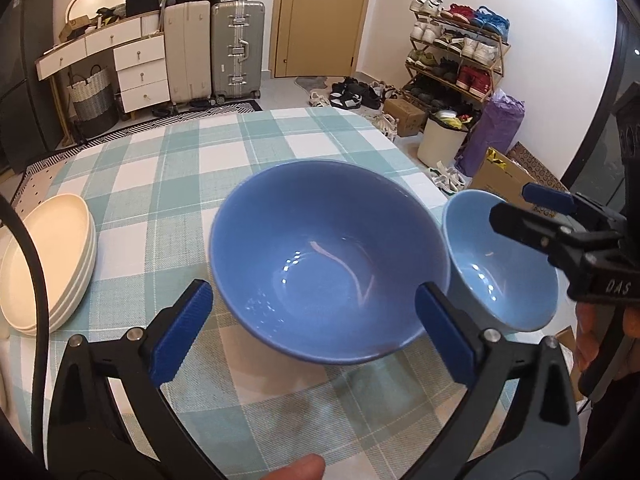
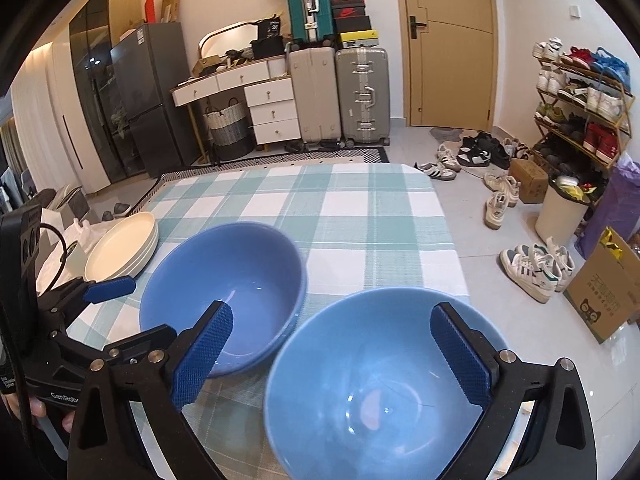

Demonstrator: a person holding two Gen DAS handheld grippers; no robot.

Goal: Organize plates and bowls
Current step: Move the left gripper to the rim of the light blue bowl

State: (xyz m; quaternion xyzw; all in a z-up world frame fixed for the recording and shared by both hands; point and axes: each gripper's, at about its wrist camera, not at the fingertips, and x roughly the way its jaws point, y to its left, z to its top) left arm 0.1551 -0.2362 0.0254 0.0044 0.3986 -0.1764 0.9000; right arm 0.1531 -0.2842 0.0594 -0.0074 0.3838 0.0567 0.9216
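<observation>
A: Two blue bowls sit side by side on the checked worktop [image 1: 312, 136], and both hand-held grippers hang over them with nothing pinched.

B: Take the left hand-held gripper [image 1: 312, 332] first.

A: Its jaws are spread wide, one blue pad either side of the near rim of the darker blue bowl [image 1: 328, 264]. The pads stand clear of the bowl wall; no squeeze on it.

B: And that bowl's spot?

A: Upright, middle of the cloth, mouth open to the camera. From the right wrist view the same darker blue bowl [image 2: 224, 292] looks to have a second rim under it, though I cannot tell for sure.

B: The other side?

A: The right hand-held gripper [image 2: 332, 356] is just as wide. The lighter blue bowl [image 2: 380, 380] lies below and between its pads, near the worktop's right edge, and the pads are not pressing on it.

B: How close are the bowls?

A: Just beside each other; whether they touch I cannot tell. In the left wrist view the lighter blue bowl [image 1: 500, 272] is right of the darker one.

B: Plates?

A: A stack of cream plates [image 1: 48, 264] lies at the left edge of the worktop, well apart from the bowls, also seen as the stack of cream plates [image 2: 124, 248] far left in the right view.
</observation>
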